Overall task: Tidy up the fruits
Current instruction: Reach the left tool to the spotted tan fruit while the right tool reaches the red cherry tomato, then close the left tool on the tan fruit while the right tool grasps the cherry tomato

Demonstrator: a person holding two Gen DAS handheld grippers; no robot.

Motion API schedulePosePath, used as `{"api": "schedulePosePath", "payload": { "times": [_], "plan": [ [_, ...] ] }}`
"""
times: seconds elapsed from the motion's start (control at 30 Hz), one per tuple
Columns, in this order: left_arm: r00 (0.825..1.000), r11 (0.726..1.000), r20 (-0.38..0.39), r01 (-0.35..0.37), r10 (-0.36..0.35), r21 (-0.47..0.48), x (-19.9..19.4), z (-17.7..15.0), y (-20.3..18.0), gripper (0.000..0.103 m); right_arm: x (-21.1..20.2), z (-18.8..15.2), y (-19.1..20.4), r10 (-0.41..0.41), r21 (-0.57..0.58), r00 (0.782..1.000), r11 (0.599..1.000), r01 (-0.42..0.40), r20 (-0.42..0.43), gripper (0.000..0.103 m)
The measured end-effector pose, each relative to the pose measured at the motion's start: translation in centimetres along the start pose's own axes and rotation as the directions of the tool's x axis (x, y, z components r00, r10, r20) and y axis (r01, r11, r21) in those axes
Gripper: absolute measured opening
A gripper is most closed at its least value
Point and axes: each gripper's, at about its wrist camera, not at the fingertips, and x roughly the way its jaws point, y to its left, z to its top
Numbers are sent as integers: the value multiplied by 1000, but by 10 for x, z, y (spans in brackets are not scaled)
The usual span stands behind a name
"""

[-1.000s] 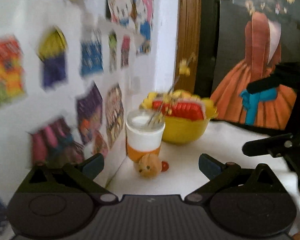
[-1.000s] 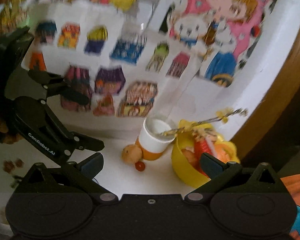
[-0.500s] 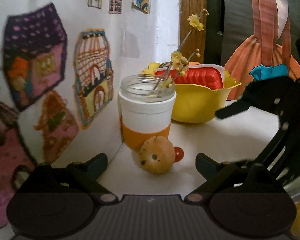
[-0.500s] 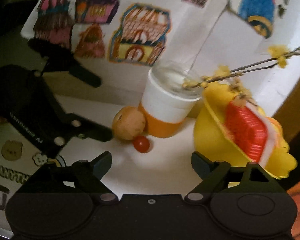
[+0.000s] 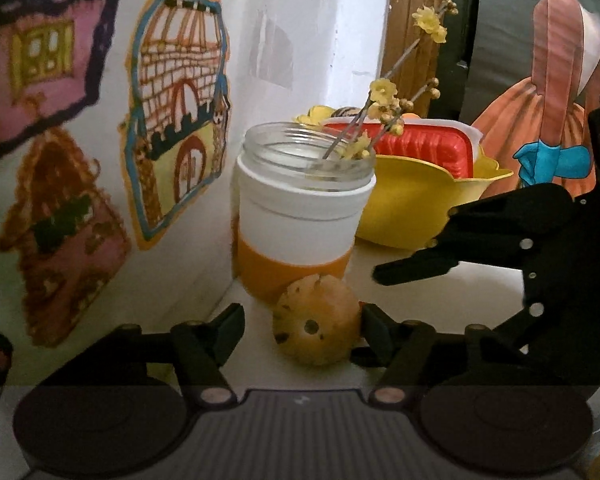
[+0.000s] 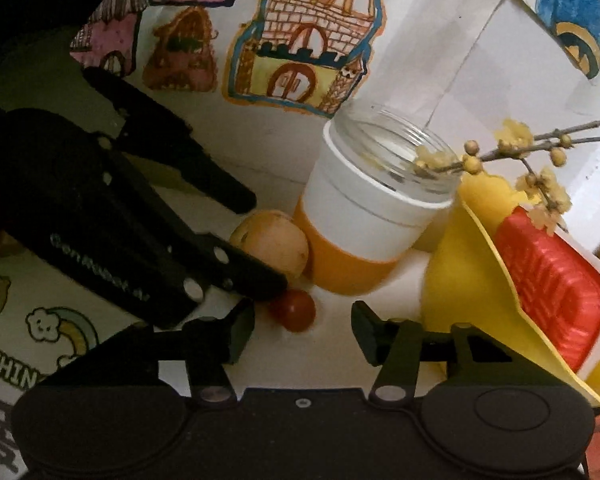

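The left tool [image 5: 303,322] is held low and level over the white bench [image 5: 420,300], its two fingers spread wide on either side of a round, pitted tan fruit [image 5: 316,320] without touching it. That fruit sits against the base of an open glass jar with a white and orange sleeve [image 5: 300,220]. The right tool [image 6: 303,328] tilts down from the other side, fingers well apart and gripping nothing, a small red cherry tomato [image 6: 293,311] just ahead of its left finger. Behind the jar stands a yellow scalloped plastic bowl [image 5: 412,208] holding a red ridged tray [image 5: 424,148].
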Motion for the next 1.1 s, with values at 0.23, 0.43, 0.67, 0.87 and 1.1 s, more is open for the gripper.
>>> {"api": "schedulePosePath", "payload": {
  "times": [0.23, 0.43, 0.67, 0.87, 1.1],
  "plan": [
    [999, 998, -28, 30, -32, -47, 8, 2, 6, 57, 4, 1, -7, 63, 46, 998, 997, -63, 4, 38],
    [999, 997, -34, 25, -27, -73, 8, 3, 11, 52, 1, 0, -5, 72, 41, 997, 997, -72, -1, 27],
    [999, 997, -42, 17, -20, -81, -5, -1, 11, 51, -1, -5, -2, 43, 16, 999, 999, -43, -28, 23],
    [998, 995, -59, 8, -14, -96, -20, -7, 14, 51, -6, -2, 10, 24, -10, 998, 1000, -24, -50, 22],
    [997, 995, -74, 5, -13, -100, -40, -16, 18, 51, -27, 6, 28, -9, -13, 998, 1000, 8, -67, 22]
  ]
}}
